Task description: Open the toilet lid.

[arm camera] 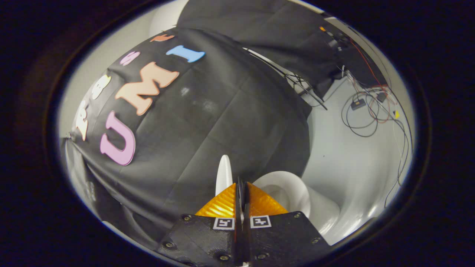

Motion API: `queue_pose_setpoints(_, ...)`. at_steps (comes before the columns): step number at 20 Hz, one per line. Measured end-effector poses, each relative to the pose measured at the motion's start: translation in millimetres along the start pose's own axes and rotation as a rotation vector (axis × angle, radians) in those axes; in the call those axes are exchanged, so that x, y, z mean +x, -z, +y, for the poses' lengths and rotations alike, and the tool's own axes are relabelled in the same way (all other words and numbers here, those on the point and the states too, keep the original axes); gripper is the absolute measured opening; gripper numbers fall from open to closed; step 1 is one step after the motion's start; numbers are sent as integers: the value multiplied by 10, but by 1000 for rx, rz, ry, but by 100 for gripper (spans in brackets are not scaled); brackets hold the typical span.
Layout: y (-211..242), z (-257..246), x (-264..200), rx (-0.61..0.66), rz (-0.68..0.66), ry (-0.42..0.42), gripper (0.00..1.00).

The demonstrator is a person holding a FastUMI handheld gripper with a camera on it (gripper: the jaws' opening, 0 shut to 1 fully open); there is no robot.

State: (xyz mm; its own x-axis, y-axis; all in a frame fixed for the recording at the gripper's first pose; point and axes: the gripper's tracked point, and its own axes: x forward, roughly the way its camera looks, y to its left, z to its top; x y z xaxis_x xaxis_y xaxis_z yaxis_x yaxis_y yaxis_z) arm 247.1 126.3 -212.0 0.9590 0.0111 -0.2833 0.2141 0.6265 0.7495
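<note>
A: Gripper [242, 193] state?
B: Fingers pressed together, nothing between them.
A: Lid?
B: Toilet lid [223, 173] stands up on edge, seen edge-on, just beyond the left finger. Can't tell if they touch.
A: Bowl?
B: Toilet [293, 193] open, just ahead to the right, on the pale floor [345, 163].
A: Farther out?
B: Black cloth wall [222, 111] behind the lid. Loose cables [365, 111] on the floor, far right.

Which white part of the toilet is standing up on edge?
The lid, a thin upright blade just ahead of the closed gripper. The bowl beside it lies open and round.
</note>
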Motion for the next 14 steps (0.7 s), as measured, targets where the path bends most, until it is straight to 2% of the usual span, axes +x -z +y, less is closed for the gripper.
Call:
queue_pose_setpoints(8,43,1007,-361,-212,-14,-84,1)
queue_pose_setpoints(14,186,1598,-595,-441,-16,-113,1)
